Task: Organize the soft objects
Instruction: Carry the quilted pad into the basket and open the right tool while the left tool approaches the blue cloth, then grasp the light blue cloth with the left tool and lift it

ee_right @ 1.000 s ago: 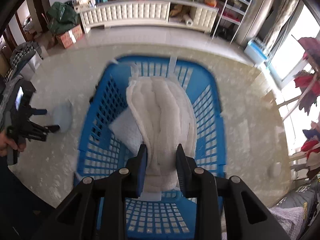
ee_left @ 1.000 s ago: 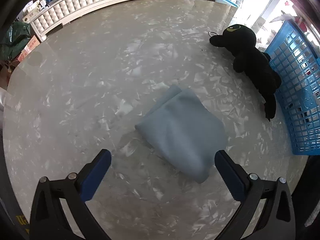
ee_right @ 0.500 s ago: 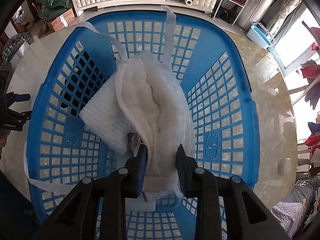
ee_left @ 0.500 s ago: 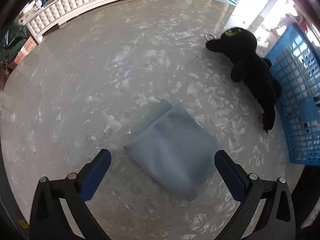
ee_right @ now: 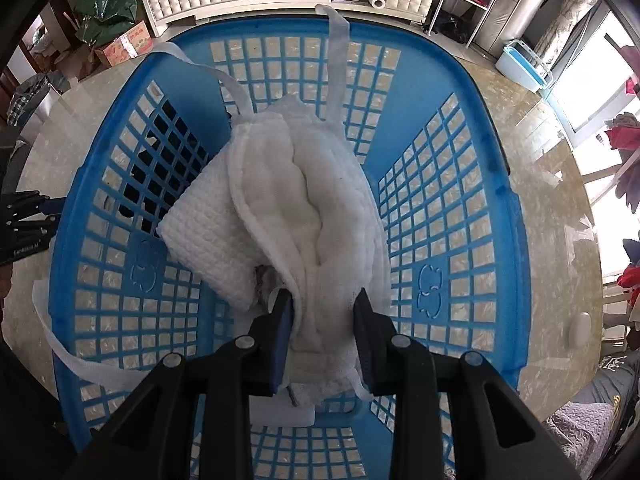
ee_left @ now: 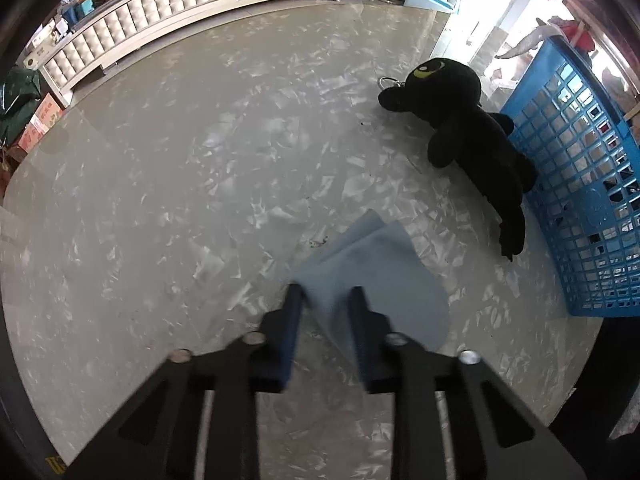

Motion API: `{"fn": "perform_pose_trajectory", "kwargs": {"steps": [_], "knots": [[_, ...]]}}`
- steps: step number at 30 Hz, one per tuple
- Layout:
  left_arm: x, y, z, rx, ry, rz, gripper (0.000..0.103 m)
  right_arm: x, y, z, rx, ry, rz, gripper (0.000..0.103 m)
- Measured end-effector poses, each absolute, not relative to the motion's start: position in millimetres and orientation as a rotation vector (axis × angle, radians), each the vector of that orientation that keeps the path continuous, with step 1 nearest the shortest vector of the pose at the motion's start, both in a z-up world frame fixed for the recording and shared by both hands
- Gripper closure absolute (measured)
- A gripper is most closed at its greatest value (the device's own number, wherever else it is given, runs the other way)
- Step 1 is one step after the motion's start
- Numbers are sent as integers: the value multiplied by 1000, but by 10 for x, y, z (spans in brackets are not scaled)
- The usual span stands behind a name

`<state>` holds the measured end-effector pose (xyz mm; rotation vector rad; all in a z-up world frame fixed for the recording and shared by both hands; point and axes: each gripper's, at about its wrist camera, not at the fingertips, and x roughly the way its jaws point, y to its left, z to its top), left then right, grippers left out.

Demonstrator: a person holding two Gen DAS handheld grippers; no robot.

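In the left wrist view my left gripper (ee_left: 326,294) is shut on the near edge of a folded light blue cloth (ee_left: 380,276) lying on the marbled table. A black plush toy (ee_left: 468,136) lies beyond it, against the blue basket (ee_left: 580,184). In the right wrist view my right gripper (ee_right: 324,300) is shut on a white quilted cloth (ee_right: 312,200) with long straps, held inside the blue basket (ee_right: 440,208). A white waffle-weave towel (ee_right: 208,236) lies under the cloth in the basket.
The marbled table (ee_left: 160,200) reaches far left and back. A white tufted cabinet (ee_left: 140,24) stands beyond the table. The left gripper (ee_right: 28,220) shows at the left edge of the right wrist view. The plush shows dark through the basket's left wall.
My left gripper has closed from wide open onto the blue cloth's edge. My right gripper has lowered the white cloth down into the basket.
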<state>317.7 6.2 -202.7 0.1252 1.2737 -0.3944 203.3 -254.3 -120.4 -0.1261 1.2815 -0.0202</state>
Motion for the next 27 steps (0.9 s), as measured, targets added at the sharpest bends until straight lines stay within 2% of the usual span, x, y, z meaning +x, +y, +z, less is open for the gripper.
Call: {"fn": "perform_pose_trajectory", "kwargs": {"steps": [2,4,11,15,20,22,27], "knots": [[3192,101,-2026,116,1280,-400,96,2034,-2546,-1203,-126,1281,-21,75],[3152,158,-2034,110,1283,-413,99,2028,-2543,-1208,-122,1282,-23,75],[2980,197,-2005,101,1276,-435,100,2007,-2555,-1208,-110,1280,-32,73],[2908,119,-1887,112,1238,-468,100,1986,-2595,-1147,-88,1278,-31,64],[2824,63,-1763,120,1214,-490,100,1940,-2601,-1057,-84,1260,-28,46],[2793,17,-1701,130,1196,-510,100,1898,-2591,-980,-82,1222,-37,29],[2673,1,-1526,155,1165,-527,100,1754,-2600,-733,-92,1133,-61,10]]}}
